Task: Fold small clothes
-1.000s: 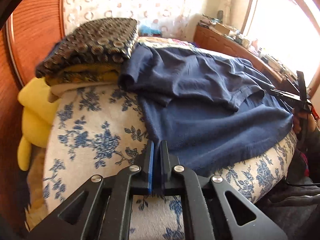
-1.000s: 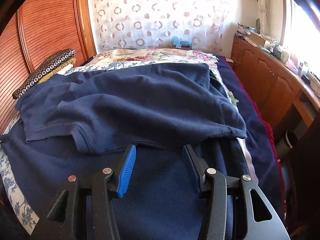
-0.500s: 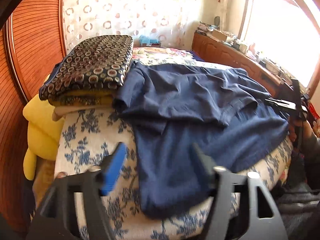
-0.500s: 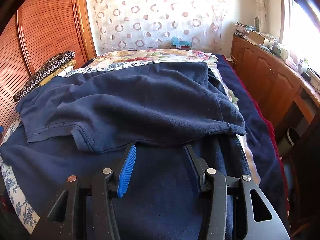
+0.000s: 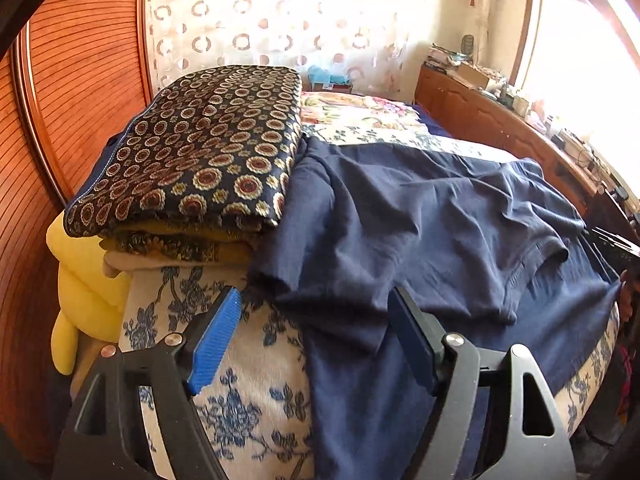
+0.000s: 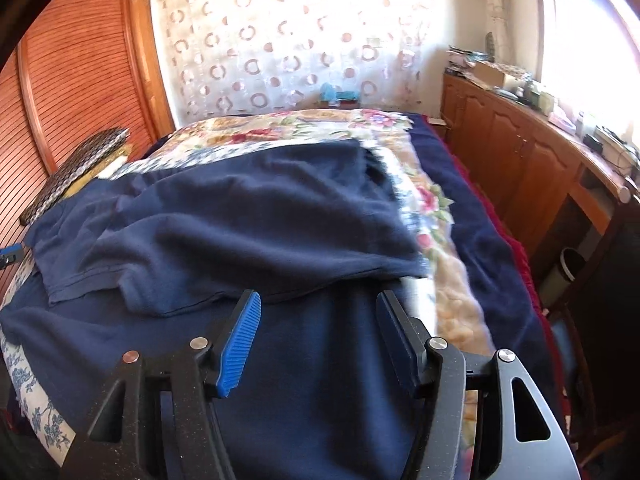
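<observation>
The navy shirt lies half folded on the bed, just beside the patterned stack. The left gripper stands wide (nothing held); the right gripper is opening, empty.

Left gripper: jaws parted from the pinched-together stance of a second ago, now wide and empty, drawn back from the near hem of the navy shirt, with more of the floral bedcover in sight. Right gripper: jaws opening wider than before, nothing between them, pulled back slightly above the shirt. Shirt hem released, lying loose.
</observation>
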